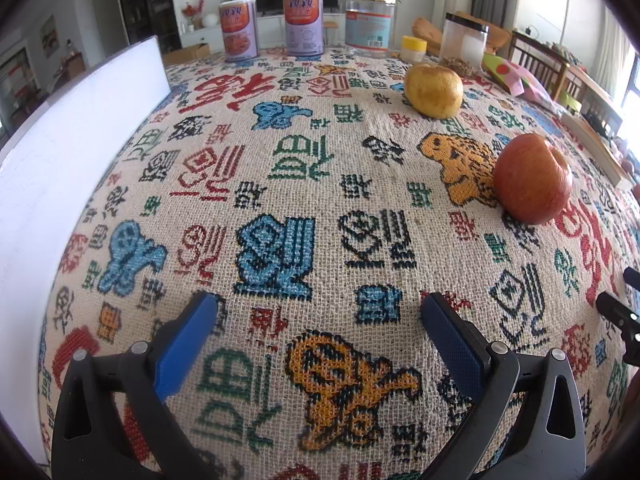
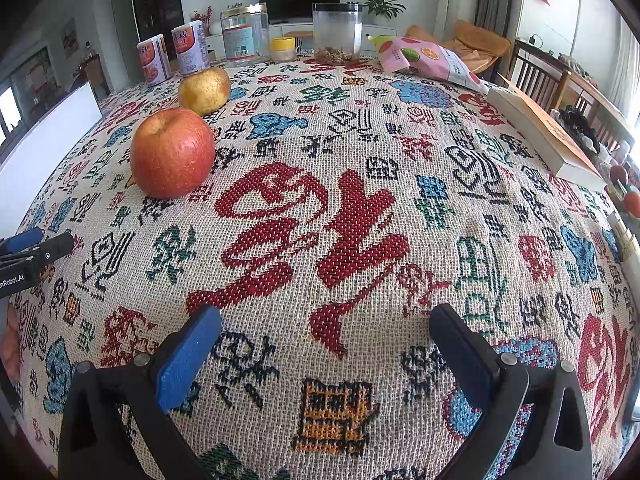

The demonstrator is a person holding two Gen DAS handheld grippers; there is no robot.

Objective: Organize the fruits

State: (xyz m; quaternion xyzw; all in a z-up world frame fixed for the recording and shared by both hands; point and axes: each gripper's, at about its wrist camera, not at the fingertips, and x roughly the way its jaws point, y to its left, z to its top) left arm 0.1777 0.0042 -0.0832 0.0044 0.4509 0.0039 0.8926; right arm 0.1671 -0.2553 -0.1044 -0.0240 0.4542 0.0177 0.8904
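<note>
A red apple (image 1: 532, 179) rests on the patterned tablecloth (image 1: 312, 200), ahead and to the right of my left gripper (image 1: 320, 304). Farther back lies a yellow pear (image 1: 433, 90). The left gripper is open, low over the cloth, with nothing between its blue pads. In the right wrist view the red apple (image 2: 172, 153) and the yellow pear (image 2: 204, 90) sit up and to the left of my right gripper (image 2: 326, 316), which is also open and holds nothing. The left gripper's tips (image 2: 36, 248) show at the left edge of that view.
A white board (image 1: 76, 152) stands along the left side. At the far edge are two cans (image 1: 238, 28), a clear jar (image 1: 368, 20), a yellow-lidded cup (image 1: 413, 49) and a black-lidded jar (image 1: 464, 40). A snack bag (image 2: 428, 60) and a book (image 2: 544, 132) lie at the right.
</note>
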